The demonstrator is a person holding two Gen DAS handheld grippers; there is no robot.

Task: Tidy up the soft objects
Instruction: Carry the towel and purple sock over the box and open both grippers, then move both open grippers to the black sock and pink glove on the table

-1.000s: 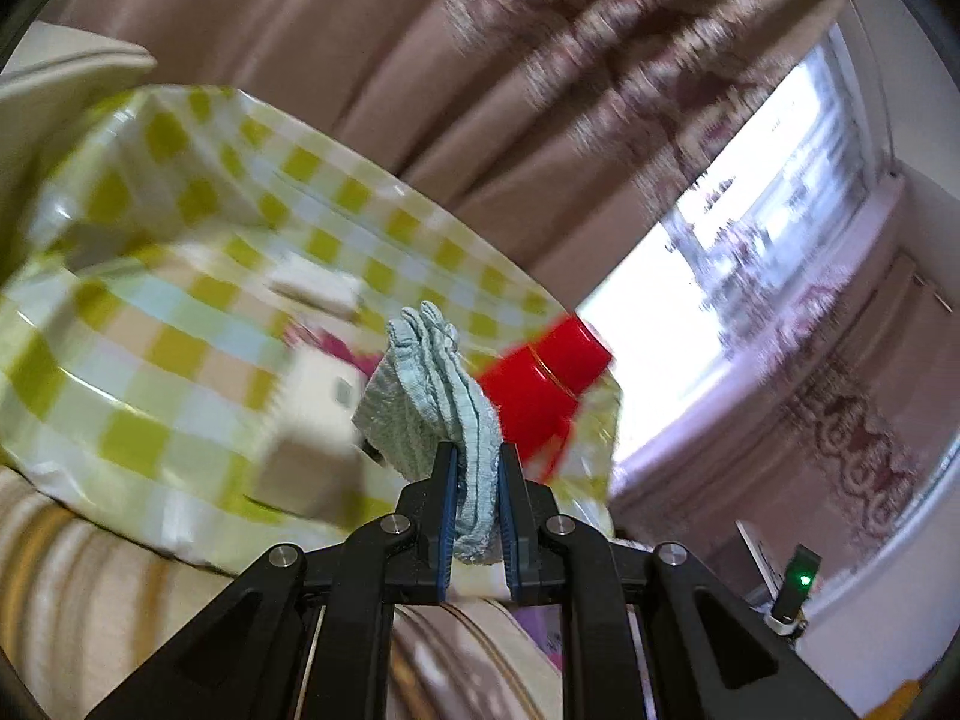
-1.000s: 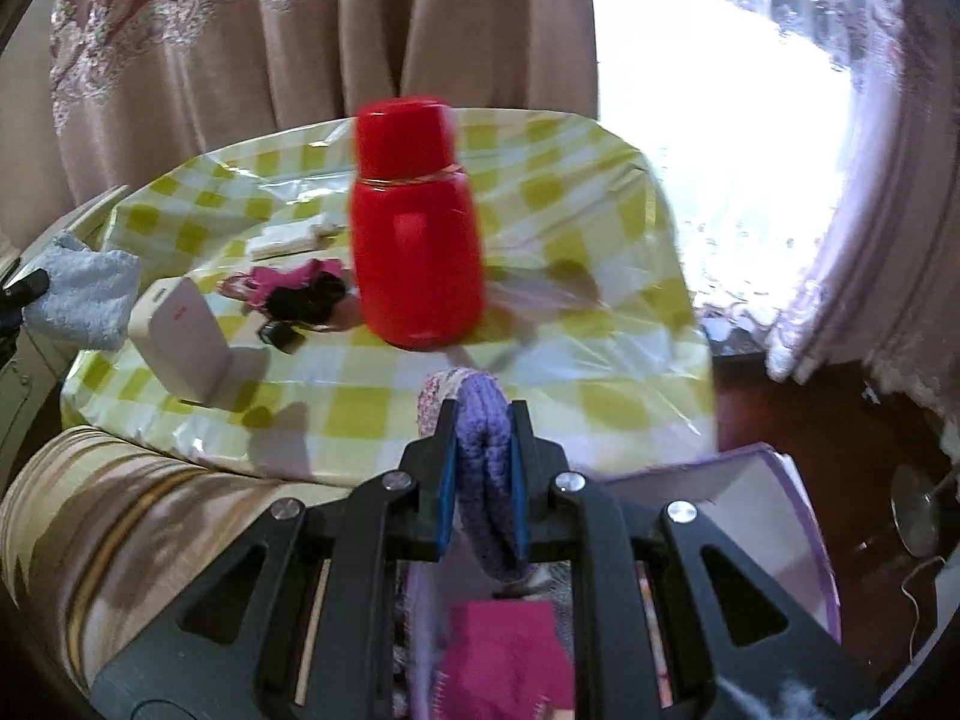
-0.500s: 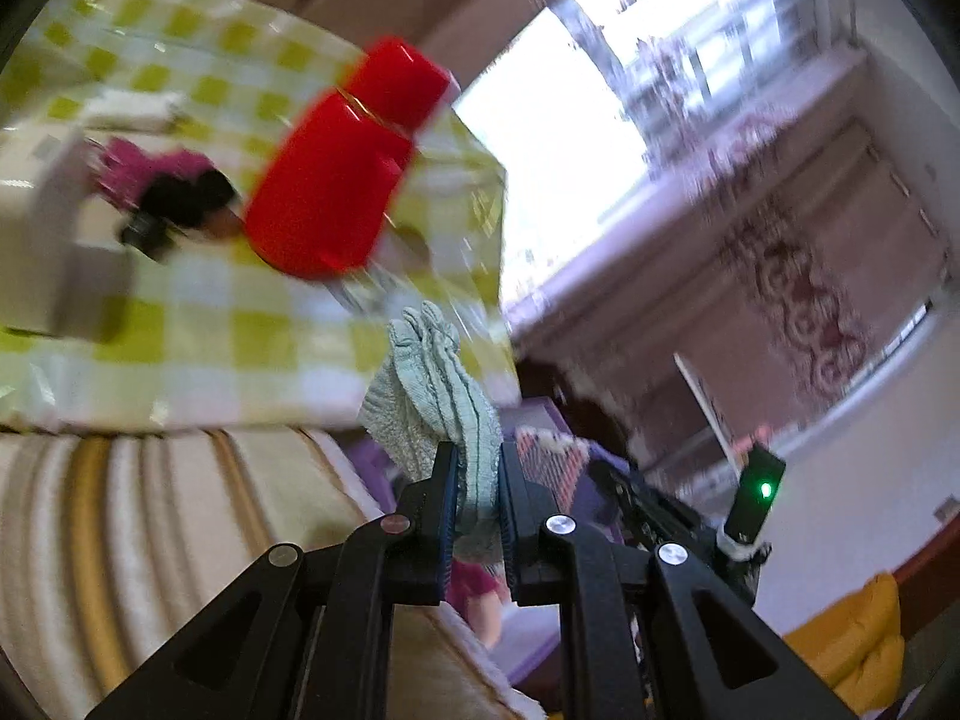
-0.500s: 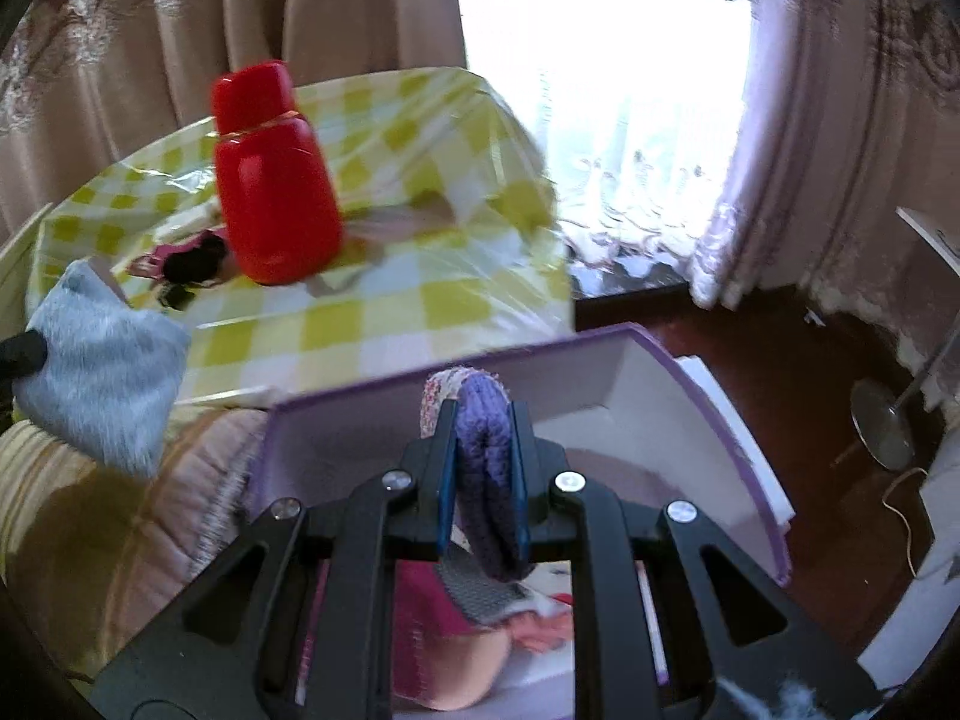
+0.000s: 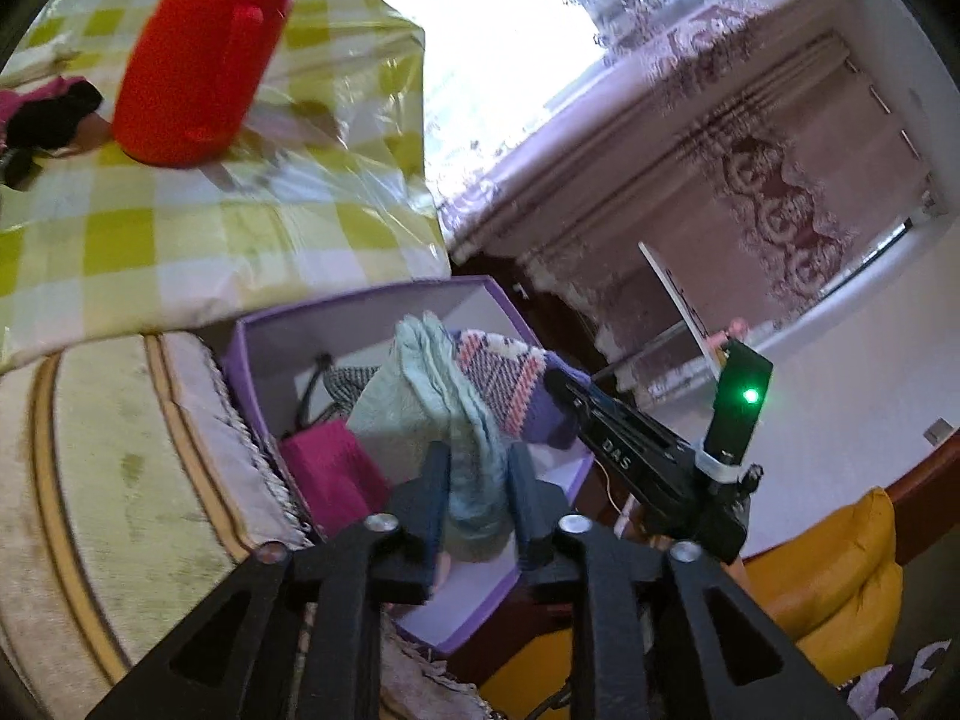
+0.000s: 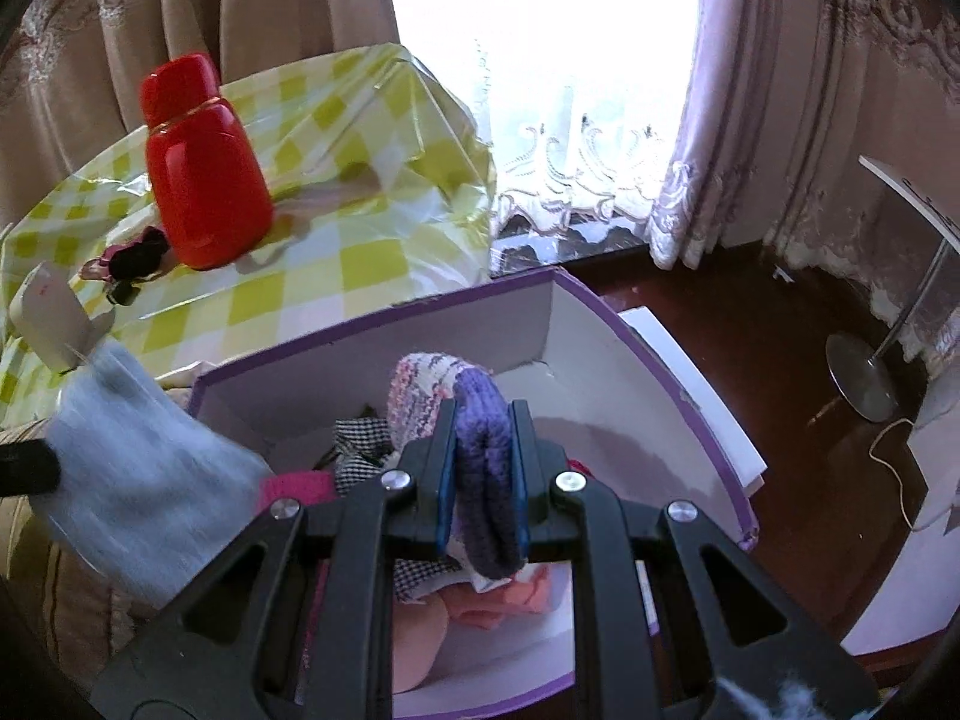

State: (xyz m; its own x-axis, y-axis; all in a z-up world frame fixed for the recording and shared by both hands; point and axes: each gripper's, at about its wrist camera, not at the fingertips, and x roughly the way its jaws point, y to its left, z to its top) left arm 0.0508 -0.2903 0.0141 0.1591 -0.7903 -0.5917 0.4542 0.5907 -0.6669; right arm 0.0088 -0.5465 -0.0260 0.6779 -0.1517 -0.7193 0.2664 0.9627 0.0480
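Both grippers loaded, both over the purple box (image 6: 660, 360).

Right gripper (image 6: 483, 480): jaws clamped narrow on a purple knit sock (image 6: 480, 420), patterned cuff end poking up and away from the fingers, toe end drooping below the pads. In the right wrist view the box opening fills the centre and lower frame, directly under the sock; box already has a checked cloth (image 6: 360, 438) and pink items in it. So the drop is straight down, no sideways travel needed by my read.

Left gripper (image 5: 477, 480): jaws pinched on a pale green sock (image 5: 444, 402), long axis running up from the fingers toward frame centre. Box (image 5: 372, 312) sits just beyond and below, mid frame; sock tip overlaps the box interior, fingers look nearer the front rim. Probably needs a small push forward before release.

Right gripper looks better placed, deeper over the opening.

Red flask (image 6: 204, 162) stands on the checked tablecloth (image 6: 372, 252), upper left, well apart from the box.
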